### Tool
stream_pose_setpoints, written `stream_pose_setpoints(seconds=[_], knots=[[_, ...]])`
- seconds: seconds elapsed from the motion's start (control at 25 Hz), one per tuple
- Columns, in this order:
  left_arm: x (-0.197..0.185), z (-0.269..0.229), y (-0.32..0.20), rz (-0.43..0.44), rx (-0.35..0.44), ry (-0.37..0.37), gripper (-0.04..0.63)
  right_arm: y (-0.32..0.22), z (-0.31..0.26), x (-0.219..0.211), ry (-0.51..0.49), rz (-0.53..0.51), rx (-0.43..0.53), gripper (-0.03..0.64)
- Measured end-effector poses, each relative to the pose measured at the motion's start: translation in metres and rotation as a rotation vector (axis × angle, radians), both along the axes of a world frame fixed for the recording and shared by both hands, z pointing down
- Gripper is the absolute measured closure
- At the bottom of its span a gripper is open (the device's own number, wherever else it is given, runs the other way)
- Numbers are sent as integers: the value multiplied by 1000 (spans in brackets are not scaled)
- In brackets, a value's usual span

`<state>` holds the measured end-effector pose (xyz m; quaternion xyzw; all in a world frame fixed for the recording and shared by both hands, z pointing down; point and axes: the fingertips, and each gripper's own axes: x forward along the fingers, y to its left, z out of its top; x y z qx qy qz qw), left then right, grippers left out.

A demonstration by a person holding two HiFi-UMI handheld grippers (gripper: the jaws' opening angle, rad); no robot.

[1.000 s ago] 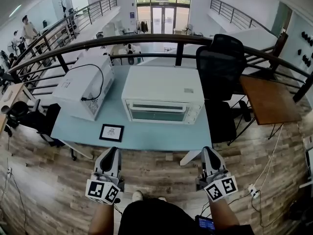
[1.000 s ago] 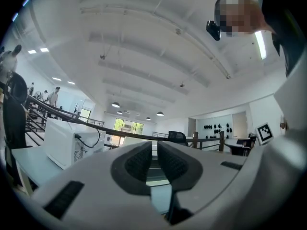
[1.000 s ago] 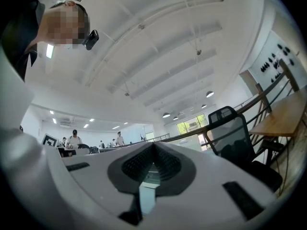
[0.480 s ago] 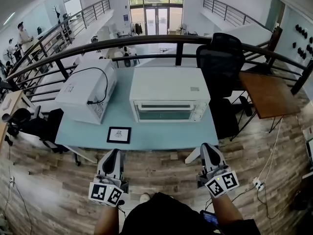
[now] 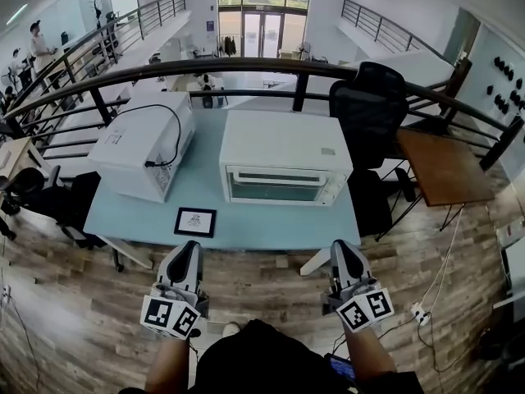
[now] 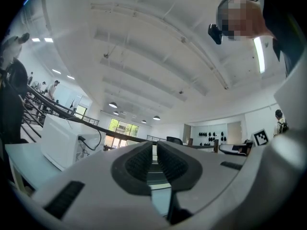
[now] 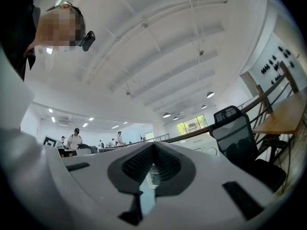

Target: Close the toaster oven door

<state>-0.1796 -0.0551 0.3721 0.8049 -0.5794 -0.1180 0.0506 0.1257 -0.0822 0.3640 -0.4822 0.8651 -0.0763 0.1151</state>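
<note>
The oven (image 5: 285, 142) stands near the middle of the desk (image 5: 246, 235), between a white appliance (image 5: 135, 142) on its left and a black chair (image 5: 369, 105) on its right. A small framed card (image 5: 194, 221) lies in front of it and to the left.

Its door (image 5: 279, 187) seems to stand upright against the front. It is small in the head view, though, so a slight gap cannot be ruled out.

The left gripper (image 5: 188, 251) and right gripper (image 5: 339, 249) are both held low before the desk's near edge, well apart from the oven. Their fingers are clenched on nothing: the right pair meets, and the left pair shows only a thin slit.

Over the last second both grippers have drifted a little across the floor and the oven has slid rightward in the head view. The door looks the same throughout, and neither gripper has gone nearer to it. This suggests the door is already closed and little of the task remains.
</note>
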Motion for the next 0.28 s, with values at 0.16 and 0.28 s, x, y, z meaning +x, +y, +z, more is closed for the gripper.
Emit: stream_pose_setpoints(seconds=[0.16, 0.28], knots=[[-3, 0, -1, -1, -2, 3, 560, 0, -1, -3, -3, 2, 1, 620], [-3, -2, -3, -1, 6, 0, 560, -2, 1, -4, 2, -1, -1, 620]])
